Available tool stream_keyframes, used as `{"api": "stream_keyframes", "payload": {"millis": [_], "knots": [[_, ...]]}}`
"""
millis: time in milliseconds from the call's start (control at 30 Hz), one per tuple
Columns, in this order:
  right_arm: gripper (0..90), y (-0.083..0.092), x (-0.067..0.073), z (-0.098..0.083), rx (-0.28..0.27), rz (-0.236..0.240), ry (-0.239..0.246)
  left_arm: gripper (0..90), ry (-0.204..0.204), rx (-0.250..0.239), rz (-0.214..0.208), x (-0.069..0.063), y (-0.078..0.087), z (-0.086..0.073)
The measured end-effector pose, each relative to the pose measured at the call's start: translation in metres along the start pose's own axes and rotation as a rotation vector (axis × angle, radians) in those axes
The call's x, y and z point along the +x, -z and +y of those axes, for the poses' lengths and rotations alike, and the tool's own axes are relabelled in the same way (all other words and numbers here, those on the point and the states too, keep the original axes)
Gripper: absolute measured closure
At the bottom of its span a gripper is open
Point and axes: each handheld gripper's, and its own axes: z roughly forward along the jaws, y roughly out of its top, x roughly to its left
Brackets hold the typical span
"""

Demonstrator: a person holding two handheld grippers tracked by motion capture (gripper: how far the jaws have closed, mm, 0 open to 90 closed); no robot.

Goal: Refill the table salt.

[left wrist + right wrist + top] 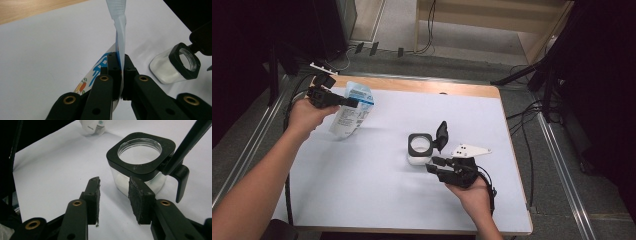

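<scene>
A white pouch with blue print (350, 114) hangs tilted above the table's far left, and my left gripper (355, 103) is shut on its top edge. In the left gripper view the pouch's flat seam (121, 37) is pinched between the pads at my left gripper (120, 68). A small glass jar with a black square rim (420, 146) stands mid-table, its flip lid (442, 133) raised. My right gripper (435, 164) sits just in front of the jar, open. In the right gripper view nothing lies between the pads of my right gripper (113, 193), and the jar (140, 157) stands just beyond the right pad.
A white sheet (377, 190) covers the table, with a bare wooden strip (437, 87) along the far edge. White powder lies in the jar's bottom (163, 68). Cables and dark stands ring the table on the floor.
</scene>
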Motion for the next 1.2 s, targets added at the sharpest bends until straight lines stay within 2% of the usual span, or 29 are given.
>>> {"api": "stream_keyframes", "payload": {"millis": [600, 967, 1200], "knots": [[62.0, -0.004, -0.004, 0.002, 0.005, 0.005, 0.001, 89.7, 0.014, -0.040, 0.012, 0.008, 0.038, -0.038], [61.8, -0.009, -0.004, 0.003, 0.013, 0.017, 0.003, 89.2, 0.061, -0.081, 0.005, 0.019, 0.055, -0.065], [61.8, -0.012, -0.004, 0.006, 0.012, 0.022, 0.007, 88.6, 0.061, -0.087, 0.007, 0.019, 0.059, -0.072]]}}
